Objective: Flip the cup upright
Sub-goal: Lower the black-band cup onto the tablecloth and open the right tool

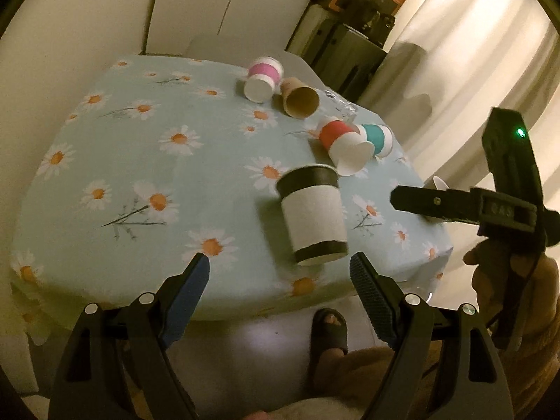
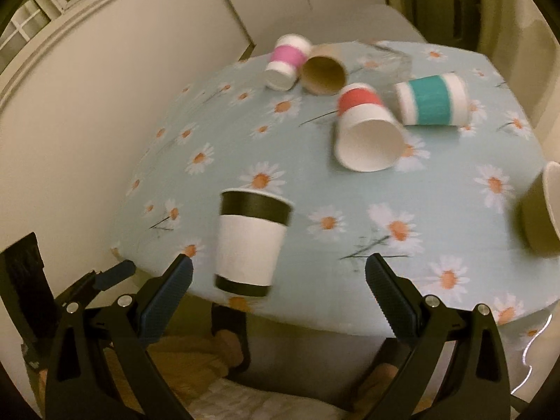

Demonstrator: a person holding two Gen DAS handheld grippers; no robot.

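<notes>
The table (image 2: pixel 437 189), in a daisy cloth, carries a black-and-white cup (image 2: pixel 250 241) standing near its front edge, just ahead of both tools and touching neither. The left tool (image 1: pixel 280 273) and right tool (image 2: pixel 278 273) both gape wide and hold nothing. Farther back lie a red cup (image 2: pixel 364 133), a teal cup (image 2: pixel 432 99), a brown cup (image 2: pixel 323 68) and a pink cup (image 2: pixel 285 61), all on their sides.

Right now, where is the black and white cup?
The black and white cup stands near the table's front edge, just beyond both open grippers, nearer than the red cup.
</notes>
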